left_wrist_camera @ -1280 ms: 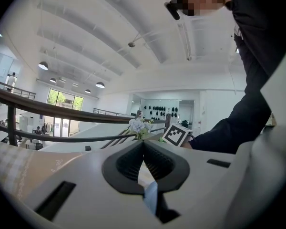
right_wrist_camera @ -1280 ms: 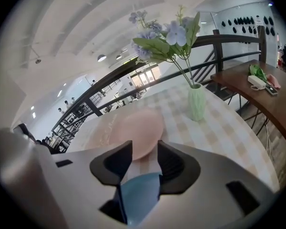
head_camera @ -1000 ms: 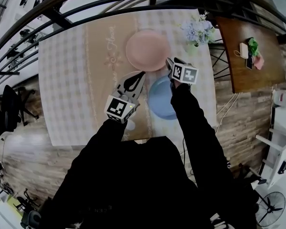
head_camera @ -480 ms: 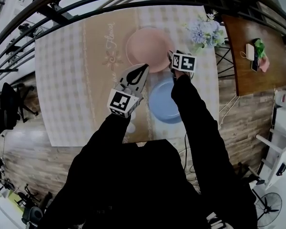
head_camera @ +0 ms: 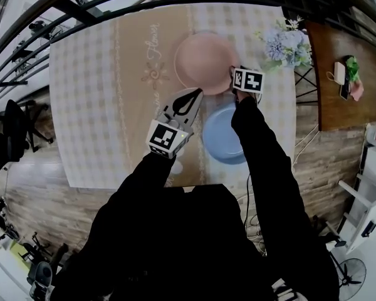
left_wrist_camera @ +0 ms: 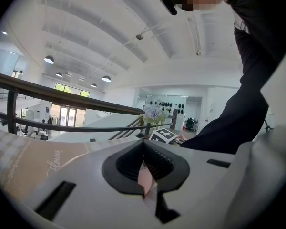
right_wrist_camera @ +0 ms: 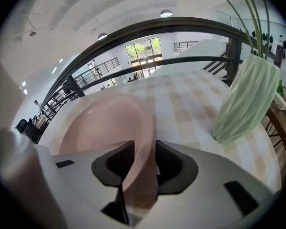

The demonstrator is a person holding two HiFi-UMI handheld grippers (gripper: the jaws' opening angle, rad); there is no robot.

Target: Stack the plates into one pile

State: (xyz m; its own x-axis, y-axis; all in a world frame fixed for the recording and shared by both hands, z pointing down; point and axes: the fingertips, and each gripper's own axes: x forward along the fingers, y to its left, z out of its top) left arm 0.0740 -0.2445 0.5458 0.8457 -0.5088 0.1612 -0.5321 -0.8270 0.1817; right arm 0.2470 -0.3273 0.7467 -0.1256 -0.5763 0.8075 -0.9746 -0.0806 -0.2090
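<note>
Pink plate [head_camera: 203,61] lies flat on the far half of the checked surface [head_camera: 88,105], and its right-hand rim is where the action is. The right hand-held gripper [right_wrist_camera: 144,150] points steeply down over that rim. Its jaws stand apart with the edge of the pink plate running up between them. They have just been closing in, though no firm pinch shows; the pads look barely off the rim.

Just nearer the person lies the blue plate [head_camera: 222,137], flat on the surface and partly covered by the dark right sleeve [head_camera: 263,162]. The two plates lie close together, not stacked.

Over on the left, the left hand-held gripper [head_camera: 196,94] hovers near the pink plate's near edge, pointing roughly level. Its jaw tips are together and it carries nothing.

Further out, a beige runner [head_camera: 135,74] with script lettering crosses the cloth. A ribbed pale green vase [right_wrist_camera: 248,99] of pale blue flowers [head_camera: 287,44] stands at the far right corner, and a dark railing [head_camera: 144,5] curves behind.
</note>
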